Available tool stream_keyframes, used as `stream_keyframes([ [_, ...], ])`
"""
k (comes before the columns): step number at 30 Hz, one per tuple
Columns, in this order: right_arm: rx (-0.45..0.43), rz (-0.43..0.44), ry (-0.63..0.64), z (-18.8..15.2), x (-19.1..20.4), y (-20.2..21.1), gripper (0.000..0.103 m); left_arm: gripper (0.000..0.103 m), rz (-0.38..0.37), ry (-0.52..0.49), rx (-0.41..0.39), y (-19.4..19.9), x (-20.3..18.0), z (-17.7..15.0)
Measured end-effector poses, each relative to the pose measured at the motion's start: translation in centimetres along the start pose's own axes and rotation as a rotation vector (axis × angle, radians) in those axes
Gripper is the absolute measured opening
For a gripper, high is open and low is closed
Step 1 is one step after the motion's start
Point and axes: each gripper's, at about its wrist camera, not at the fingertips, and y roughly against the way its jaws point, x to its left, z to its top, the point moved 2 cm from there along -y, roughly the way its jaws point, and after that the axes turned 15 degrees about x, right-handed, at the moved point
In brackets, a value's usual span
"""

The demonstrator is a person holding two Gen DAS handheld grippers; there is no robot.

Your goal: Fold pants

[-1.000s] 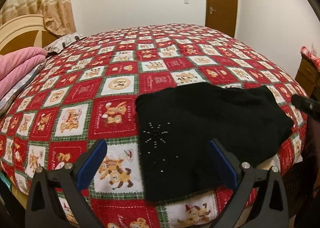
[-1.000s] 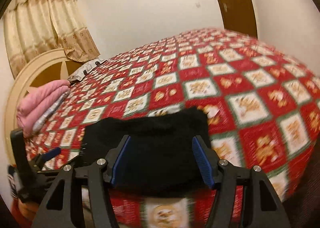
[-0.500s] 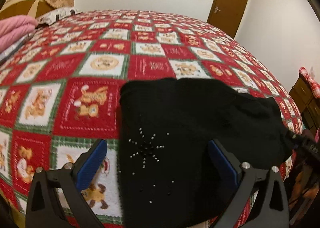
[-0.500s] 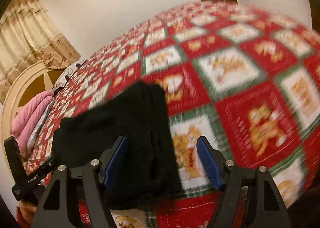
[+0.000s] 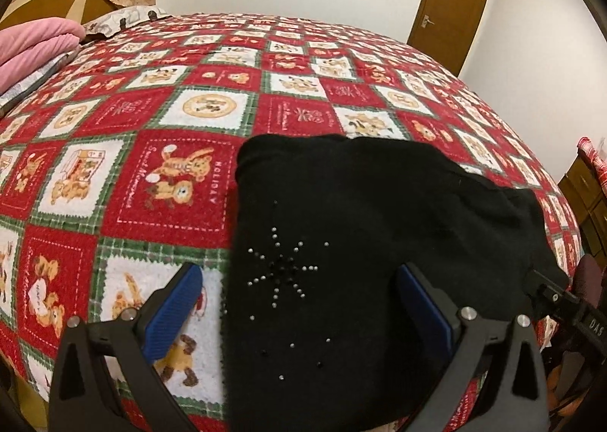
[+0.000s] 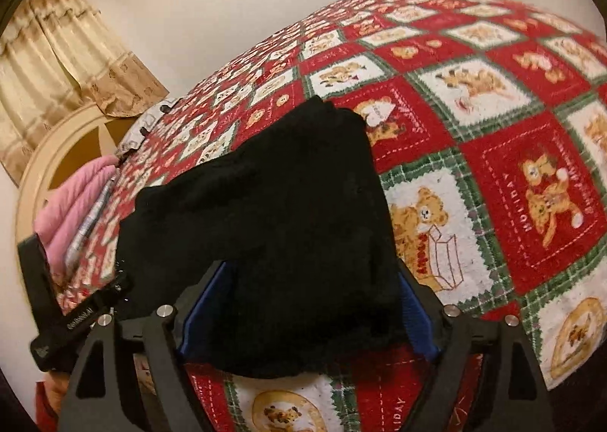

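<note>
The black pants [image 5: 360, 234] lie folded on the bed's near edge, with a star of small studs facing up. They also show in the right wrist view [image 6: 273, 227]. My left gripper [image 5: 299, 303] is open, its blue pads straddling the pants' studded left part from just above. My right gripper [image 6: 307, 310] is open at the pants' other end, the cloth lying between its blue pads. The right gripper's tip shows at the pants' right corner in the left wrist view [image 5: 546, 291].
A red, green and white patchwork bedspread [image 5: 182, 121] covers the bed. Pink folded bedding [image 5: 30, 49] lies at the far left by the headboard. A wooden door [image 5: 451, 3] and a wooden dresser [image 5: 584, 185] stand to the right.
Both grippers have moved in closer over the pants. The right gripper swung left, so the cloth now fills the space between its pads. The pants have not visibly moved.
</note>
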Motion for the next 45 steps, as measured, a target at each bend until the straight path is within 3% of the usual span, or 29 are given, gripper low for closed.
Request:
stream_keyframes([
  [6, 0.01, -0.053, 0.048, -0.2, 1.3, -0.6, 0.096, 0.103, 0.003, 0.016, 0.017, -0.2, 0.1, 0.1],
  [15, 0.031, -0.123, 0.1, -0.3, 2.1, -1.0, 0.1, 0.103, 0.015, 0.098, 0.058, -0.1, 0.0, -0.5],
  [20, 0.008, -0.147, 0.12, -0.4, 2.2, -0.5, 0.089, 0.099, -0.108, 0.111, 0.077, 0.4, 1.3, -0.3],
  [23, -0.014, -0.146, 0.131, -0.4, 2.2, -0.1, 0.076, 0.073, -0.117, 0.126, 0.041, 1.0, 2.0, -0.6],
  [25, -0.029, -0.154, 0.159, -0.6, 2.9, 0.2, 0.065, 0.037, -0.13, 0.112, 0.019, 1.3, 2.1, -0.7],
  [30, -0.039, -0.185, 0.19, -0.8, 3.6, 0.1, 0.06, 0.038, -0.102, 0.074, -0.008, 1.3, 1.0, -0.8],
  [34, -0.031, -0.134, 0.163, -0.7, 2.9, 0.0, 0.063, 0.073, -0.155, 0.062, -0.003, 1.0, 0.9, -1.0],
  [38, -0.032, -0.058, 0.121, -0.5, 1.8, -0.1, 0.065, 0.073, -0.158, 0.055, -0.003, 0.9, 0.8, -1.0],
  [39, -0.03, -0.06, 0.128, -0.5, 1.9, -0.2, 0.065, 0.066, -0.158, 0.064, -0.003, 1.0, 1.0, -1.0],
  [40, -0.027, -0.079, 0.143, -0.5, 2.2, -0.2, 0.064, 0.048, -0.147, 0.077, -0.006, 1.1, 1.2, -1.0],
  [41, -0.026, -0.093, 0.155, -0.5, 2.5, -0.2, 0.061, 0.037, -0.145, 0.086, -0.009, 1.2, 1.3, -1.0],
  [42, -0.028, -0.116, 0.176, -0.5, 2.9, -0.1, 0.056, 0.02, -0.188, 0.098, -0.008, 1.3, 1.6, -0.9],
  [45, -0.037, -0.125, 0.206, -0.7, 3.9, 0.3, 0.041, 0.018, -0.218, 0.112, -0.013, 1.5, 1.8, -0.8],
])
